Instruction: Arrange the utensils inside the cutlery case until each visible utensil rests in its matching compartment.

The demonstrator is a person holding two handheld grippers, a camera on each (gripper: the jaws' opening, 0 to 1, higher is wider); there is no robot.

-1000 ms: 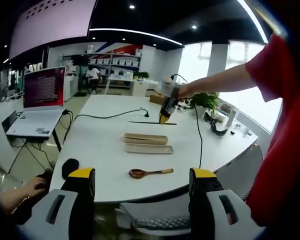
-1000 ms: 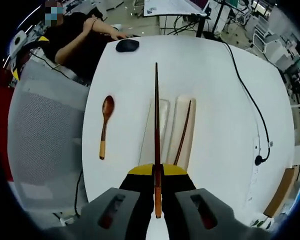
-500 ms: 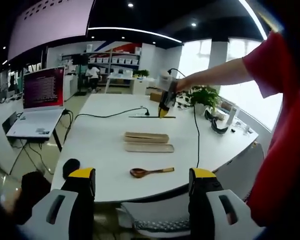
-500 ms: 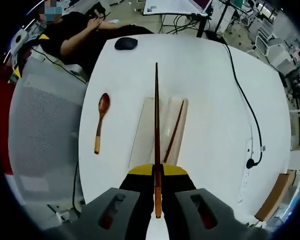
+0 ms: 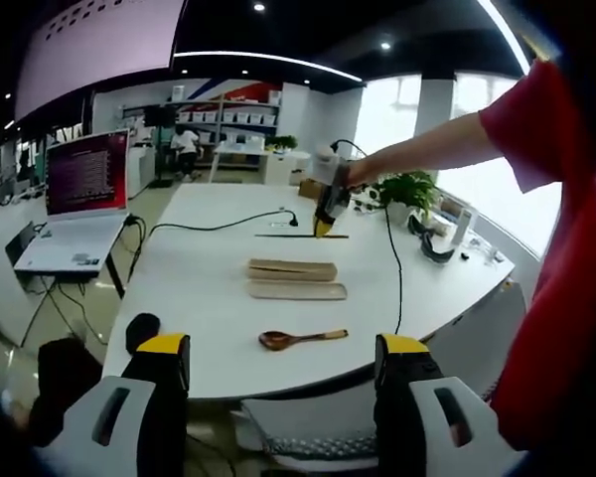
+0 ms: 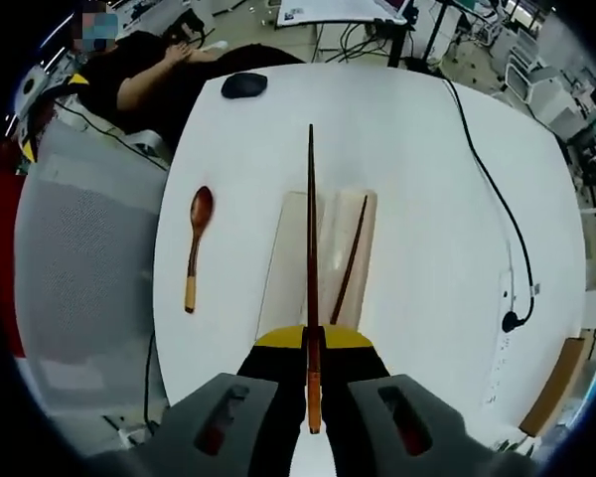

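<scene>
A two-part wooden cutlery case (image 5: pixel 293 279) lies at the middle of the white table (image 5: pixel 209 288). From above, its left tray (image 6: pixel 290 268) holds nothing and its right tray (image 6: pixel 363 229) holds one dark chopstick (image 6: pixel 350 260). High over the case, my right gripper (image 6: pixel 311 343) is shut on a second chopstick (image 6: pixel 311 238), which points along the trays. That right gripper (image 5: pixel 328 207) also hangs above the table's far side with the chopstick (image 5: pixel 300 236) level. A wooden spoon (image 6: pixel 193 248) lies left of the case, near the table's edge (image 5: pixel 300 339). My left gripper (image 5: pixel 283 358) is open with nothing in it, short of the table.
A black mouse (image 6: pixel 243 85) sits at the table's end near a seated person (image 6: pixel 139 79). A black cable (image 6: pixel 487 189) runs along the right side to a plug. A grey mesh chair (image 6: pixel 70 288) stands beside the table. A laptop (image 5: pixel 84 179) is on a side desk.
My right gripper has risen slightly with the chopstick and drifted over the case. The seated person's hand has moved. The left gripper has held still.
</scene>
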